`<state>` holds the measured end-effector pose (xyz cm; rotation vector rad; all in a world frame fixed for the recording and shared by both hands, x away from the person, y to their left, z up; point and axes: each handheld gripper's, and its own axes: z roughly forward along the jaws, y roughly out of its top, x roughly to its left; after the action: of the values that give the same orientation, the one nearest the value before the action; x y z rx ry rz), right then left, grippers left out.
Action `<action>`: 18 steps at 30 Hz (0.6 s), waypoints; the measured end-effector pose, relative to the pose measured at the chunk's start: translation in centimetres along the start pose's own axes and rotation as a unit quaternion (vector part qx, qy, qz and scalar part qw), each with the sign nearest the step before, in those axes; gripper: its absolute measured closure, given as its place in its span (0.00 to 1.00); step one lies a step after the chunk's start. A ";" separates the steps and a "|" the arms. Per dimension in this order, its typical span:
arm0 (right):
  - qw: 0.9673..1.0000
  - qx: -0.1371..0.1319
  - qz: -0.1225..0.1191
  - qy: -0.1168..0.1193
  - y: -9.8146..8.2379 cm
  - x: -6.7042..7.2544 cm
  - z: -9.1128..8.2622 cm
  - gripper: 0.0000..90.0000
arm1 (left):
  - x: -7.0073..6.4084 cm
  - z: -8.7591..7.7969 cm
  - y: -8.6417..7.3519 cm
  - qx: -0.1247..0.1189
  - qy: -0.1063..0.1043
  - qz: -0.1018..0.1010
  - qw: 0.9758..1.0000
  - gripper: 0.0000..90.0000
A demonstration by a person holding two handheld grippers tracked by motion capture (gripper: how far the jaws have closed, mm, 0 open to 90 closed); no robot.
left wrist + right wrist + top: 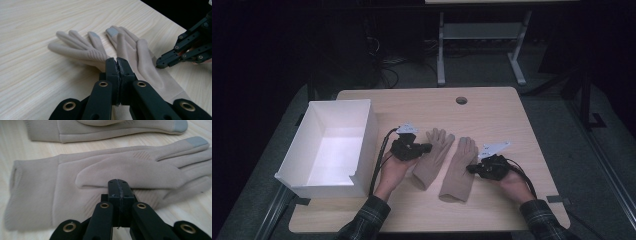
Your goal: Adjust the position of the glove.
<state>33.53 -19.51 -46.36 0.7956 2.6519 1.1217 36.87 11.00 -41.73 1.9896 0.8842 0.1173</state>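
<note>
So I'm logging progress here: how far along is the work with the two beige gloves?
Early. Both beige knit gloves lie flat on the wooden table. The left gripper and right gripper sit shut beside them, gripping nothing. The white cardboard box holds nothing.

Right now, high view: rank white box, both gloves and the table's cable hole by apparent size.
1. white box
2. right glove and left glove: near alike; the right one looks slightly longer, but it's too close to rank
3. cable hole
</note>
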 end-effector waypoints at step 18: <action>1.000 0.000 0.015 0.009 -0.8 0.1 0.2 1.00 | -2.2 0.9 0.6 -0.002 -0.025 0.024 0.999 0.99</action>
<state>33.20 -19.83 -47.05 0.8318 2.6625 1.1419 35.98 8.77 -41.21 2.0022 0.8047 0.0961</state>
